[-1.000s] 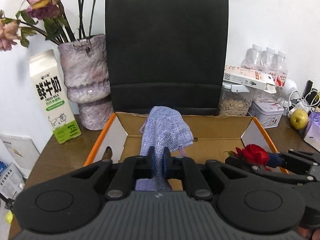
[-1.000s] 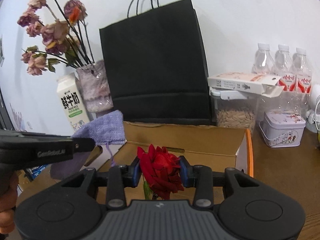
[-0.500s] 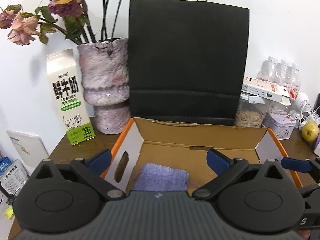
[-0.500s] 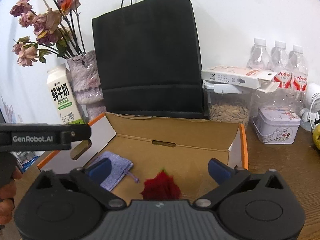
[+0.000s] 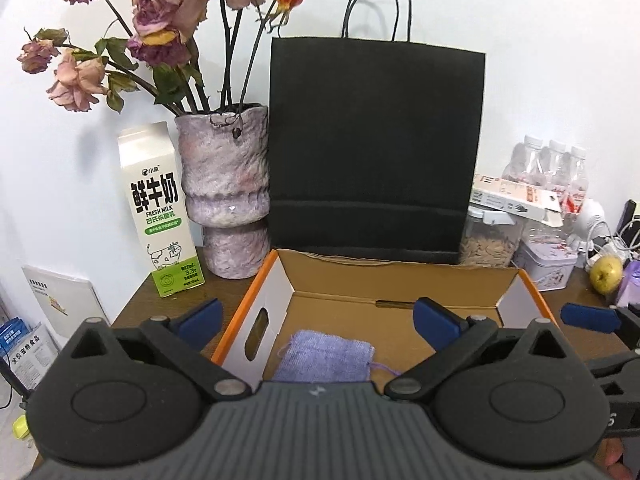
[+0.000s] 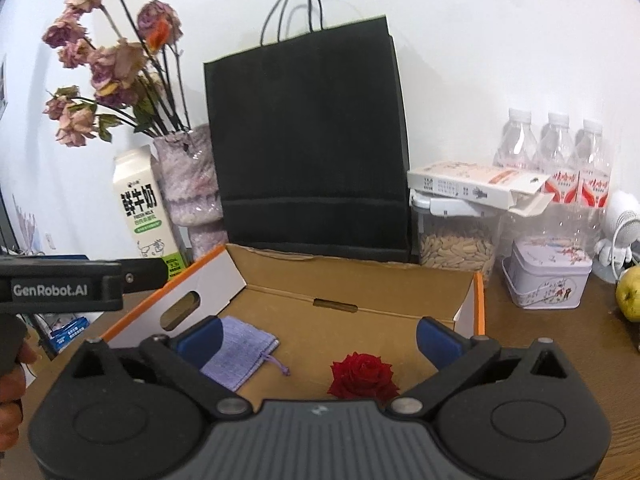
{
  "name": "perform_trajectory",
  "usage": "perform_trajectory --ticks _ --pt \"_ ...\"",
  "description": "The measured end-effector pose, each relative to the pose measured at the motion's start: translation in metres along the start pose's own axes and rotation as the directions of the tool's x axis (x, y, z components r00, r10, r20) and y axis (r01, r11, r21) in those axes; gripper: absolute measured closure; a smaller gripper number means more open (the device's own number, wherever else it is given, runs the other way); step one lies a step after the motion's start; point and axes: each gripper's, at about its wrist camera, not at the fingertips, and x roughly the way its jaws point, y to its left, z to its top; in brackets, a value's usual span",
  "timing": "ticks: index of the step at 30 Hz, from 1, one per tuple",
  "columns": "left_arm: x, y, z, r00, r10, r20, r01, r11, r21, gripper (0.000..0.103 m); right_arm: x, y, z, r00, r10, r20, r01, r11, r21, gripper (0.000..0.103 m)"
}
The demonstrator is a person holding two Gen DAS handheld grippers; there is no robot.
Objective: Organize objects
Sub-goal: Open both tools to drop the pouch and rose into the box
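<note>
— Two grippers, both spread wide, gripping nothing: left gripper (image 5: 316, 318), right gripper (image 6: 318, 336), each hovering above the near side of the cardboard box (image 6: 464, 312).

— Contents of the box?

— Purple pouch (image 6: 240, 350) flat on the floor near the left wall, drawstring trailing toward the middle. Red rose (image 6: 364, 374) right of it, apart, close to the near edge.

— Open room?

— Bare cardboard across the back half, up to the far wall. Right of the rose, bare floor up to the orange-edged right wall.

— Behind the box?

— Black paper bag (image 5: 376, 148) upright against the far wall; vase (image 5: 224, 188) and milk carton (image 5: 156, 212) off the left rear corner.
</note>
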Motion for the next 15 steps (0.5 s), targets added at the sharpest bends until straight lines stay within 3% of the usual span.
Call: perform_trajectory --ticks 15 --pt "-0.062 0.008 -0.014 0.999 -0.009 0.034 0.009 1.0 -0.026 0.0 -0.06 0.017 -0.002 0.998 0.02 0.061 -0.017 0.998 -0.058 0.0"
